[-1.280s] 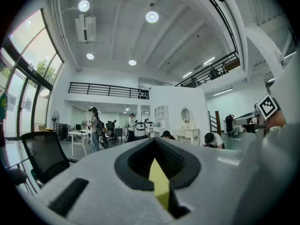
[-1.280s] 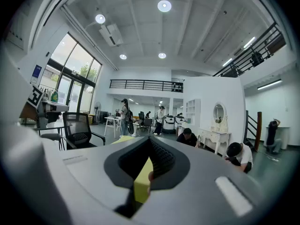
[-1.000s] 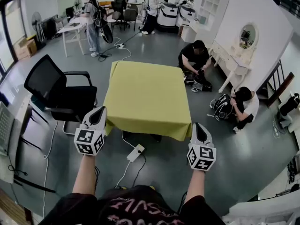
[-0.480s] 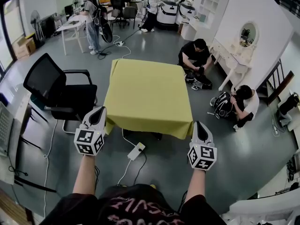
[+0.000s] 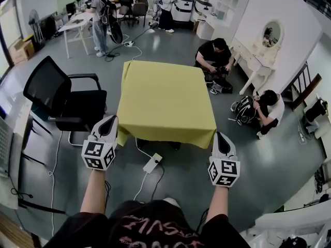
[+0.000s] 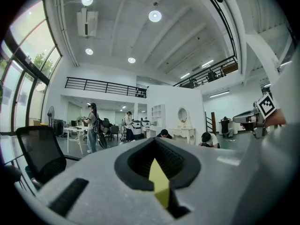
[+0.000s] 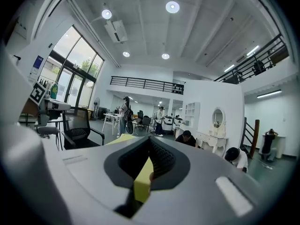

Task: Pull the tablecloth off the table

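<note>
A yellow-green tablecloth covers a square table in front of me. Its near edge hangs stretched between my two grippers. My left gripper is shut on the near left corner, and a strip of yellow cloth shows between its closed jaws. My right gripper is shut on the near right corner, with yellow cloth pinched in its jaws too. The table's legs and top are hidden under the cloth.
A black office chair stands just left of the table. A white power strip and its cables lie on the floor below the near edge. Two people crouch at the right. Others stand at desks far behind.
The cloth's near corners have come closer to my grippers and its near edge now hangs tauter. Both grippers stay shut and keep almost the same place in the head view.
</note>
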The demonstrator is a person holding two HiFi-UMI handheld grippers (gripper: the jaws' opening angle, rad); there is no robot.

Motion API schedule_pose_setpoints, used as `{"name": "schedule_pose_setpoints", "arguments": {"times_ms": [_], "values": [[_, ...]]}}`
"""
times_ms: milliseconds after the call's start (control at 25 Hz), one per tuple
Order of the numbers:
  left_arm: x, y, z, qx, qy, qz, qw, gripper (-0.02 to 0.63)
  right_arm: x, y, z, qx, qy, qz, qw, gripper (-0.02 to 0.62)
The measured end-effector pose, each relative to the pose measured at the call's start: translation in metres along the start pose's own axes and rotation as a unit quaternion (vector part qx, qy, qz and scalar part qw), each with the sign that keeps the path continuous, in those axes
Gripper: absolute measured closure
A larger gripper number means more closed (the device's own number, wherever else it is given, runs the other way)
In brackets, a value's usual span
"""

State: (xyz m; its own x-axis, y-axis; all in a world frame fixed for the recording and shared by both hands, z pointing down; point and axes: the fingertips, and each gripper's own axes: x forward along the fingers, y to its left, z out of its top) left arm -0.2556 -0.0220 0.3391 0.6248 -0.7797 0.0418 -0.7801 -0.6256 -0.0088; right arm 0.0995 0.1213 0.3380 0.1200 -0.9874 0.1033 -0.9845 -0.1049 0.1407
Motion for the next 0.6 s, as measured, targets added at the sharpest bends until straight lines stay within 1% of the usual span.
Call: {"name": "schedule_pose_setpoints", "arguments": {"times_ms": [120,280,400,600], "values": [[0.007,0.006,-0.008,-0.007,0.007,-0.006,0.9999,0.603,0.002,0.001,-0.004,0.005,0.005,-0.009,1.0,0.586],[0.024,0.006,-0.017,-0.008,0.008,-0.009,0.9999,0.603,0.015,-0.012,-0.012,0.013,0.004,-0.017,1.0,0.586],[0.048,0.006,-0.016,-0.006,0.011,-0.005,0.9999,0.603,0.039,-0.023,-0.014,0.01,0.005,-0.008,1.0,0.586],[0.101,-0.001,-0.023,-0.003,0.025,0.011,0.9996,0.603,0.096,-0.061,-0.029,0.008,0.013,0.015,1.0,0.586]]}}
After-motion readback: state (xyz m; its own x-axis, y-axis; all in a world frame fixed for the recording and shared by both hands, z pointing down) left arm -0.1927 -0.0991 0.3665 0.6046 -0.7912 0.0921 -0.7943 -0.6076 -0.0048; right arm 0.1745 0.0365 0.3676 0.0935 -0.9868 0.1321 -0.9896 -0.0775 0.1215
